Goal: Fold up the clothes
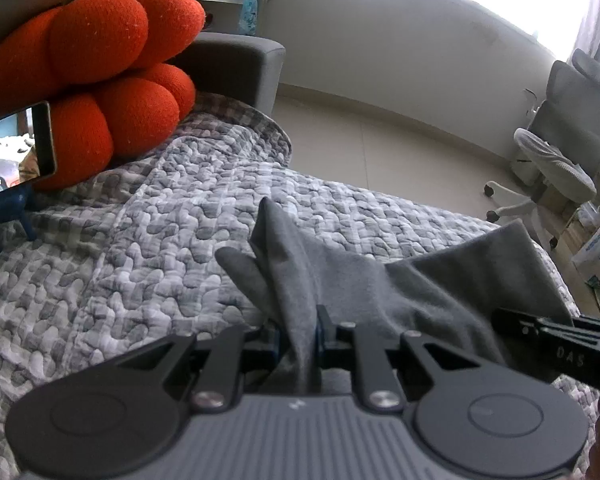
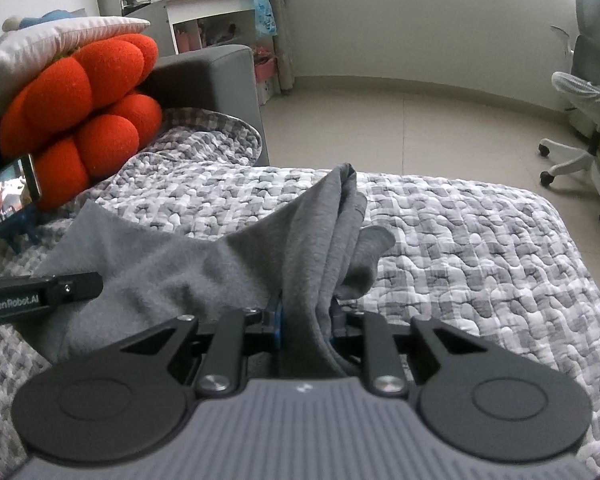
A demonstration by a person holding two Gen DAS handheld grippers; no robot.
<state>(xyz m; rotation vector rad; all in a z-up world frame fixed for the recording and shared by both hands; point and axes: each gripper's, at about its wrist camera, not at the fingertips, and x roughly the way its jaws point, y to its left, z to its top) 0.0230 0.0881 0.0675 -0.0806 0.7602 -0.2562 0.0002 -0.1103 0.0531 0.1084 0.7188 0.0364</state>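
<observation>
Grey garment (image 2: 172, 264) stretches between my tongs above the quilted bed cover (image 2: 480, 240), long axis running hand to hand; left gripper (image 1: 302, 332) and right gripper (image 2: 306, 320) each clench a bunched end, side by side near the bed's front edge.

The garment (image 2: 204, 264) stretches between the two hand-held grippers above the quilt (image 2: 460, 248), which covers what seems to be a sofa. A phone (image 2: 8, 196) stands far left on the quilt, before the cushion (image 2: 84, 120). An office chair (image 2: 580, 120) stands on the floor (image 2: 400, 128) beyond, right.
</observation>
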